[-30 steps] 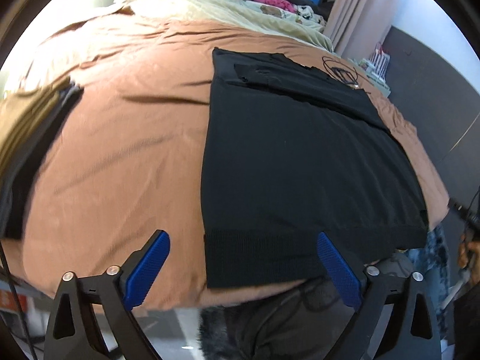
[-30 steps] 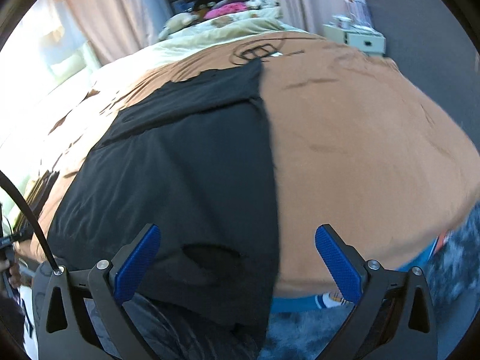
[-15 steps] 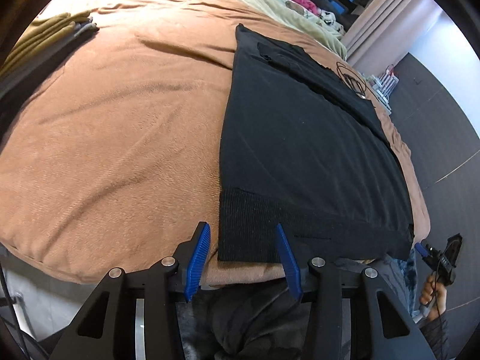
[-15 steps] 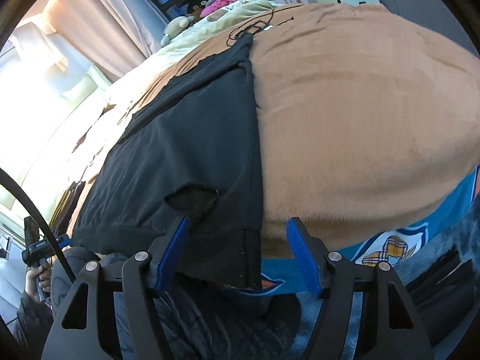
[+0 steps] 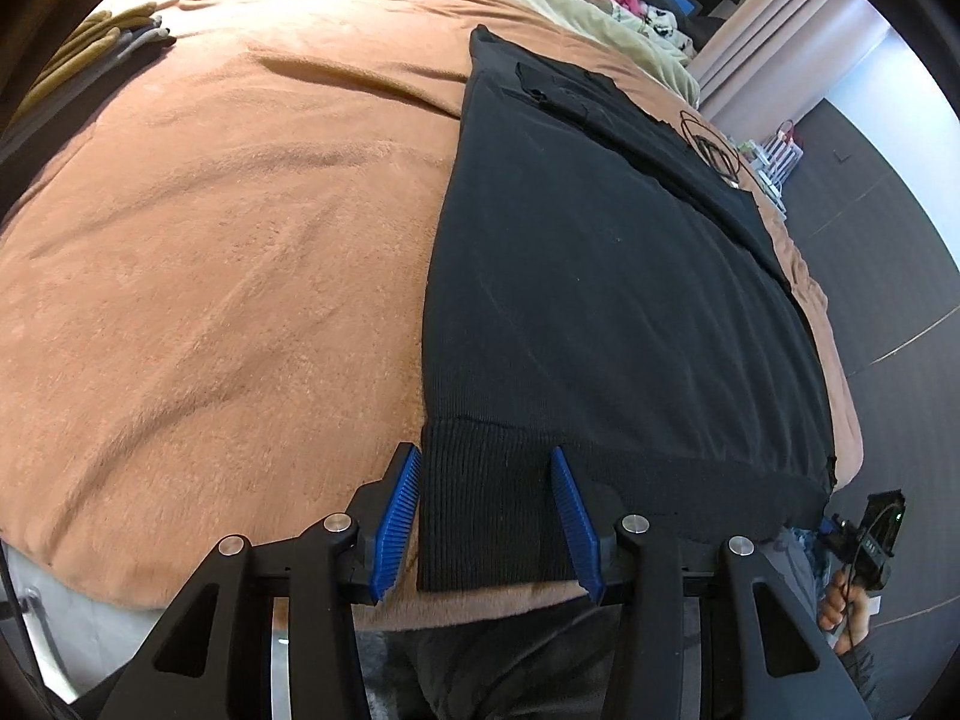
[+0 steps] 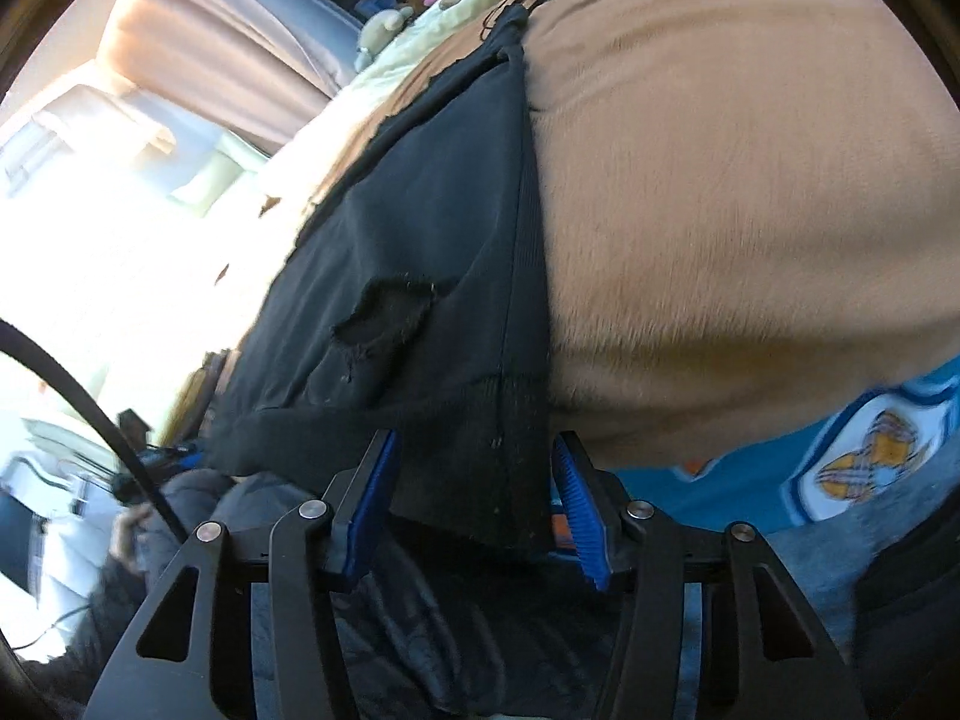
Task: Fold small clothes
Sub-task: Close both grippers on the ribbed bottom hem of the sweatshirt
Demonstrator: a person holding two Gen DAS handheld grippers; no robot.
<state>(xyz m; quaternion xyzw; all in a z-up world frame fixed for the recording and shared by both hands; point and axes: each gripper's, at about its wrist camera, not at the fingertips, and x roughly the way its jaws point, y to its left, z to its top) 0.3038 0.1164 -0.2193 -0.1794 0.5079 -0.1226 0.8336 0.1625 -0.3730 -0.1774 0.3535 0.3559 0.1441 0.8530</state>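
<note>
Black cloth: a black knit top (image 5: pixel 600 312) lies flat on the brown fuzzy blanket (image 5: pixel 210 300), stretching away from both grippers. Its ribbed hem is the part nearest to them.
Left gripper (image 5: pixel 486 516): its blue pads (image 5: pixel 399 516) stand a bit apart, one on each side of the left corner of the hem. The jaws closed partway a moment ago. The hem corner sits between them, but the pads do not squeeze it — a small gap shows beside the right pad.
Right gripper (image 6: pixel 474 498): its blue pads (image 6: pixel 579 510) also stand a bit apart, around the right corner of the hem, which hangs over the bed edge. The jaws have just been closing. The picture is blurry here, so the pads may brush the cloth, but they do not look pressed on it.
Hole: a ragged hole (image 6: pixel 384 312) shows in the top, just ahead of the right gripper and a little to its left.
Folded pile: folded clothes (image 5: pixel 102 42) sit far ahead of the left gripper, off to its left.
Black cord: a coiled cord (image 5: pixel 714 147) lies on the blanket past the far end of the top.
Blue sheet: a blue printed sheet (image 6: pixel 840 450) peeks out under the blanket — to the right of the right gripper.
Hand: a person's hand (image 5: pixel 840 606) holds the other gripper's handle, low on the left gripper's right.
</note>
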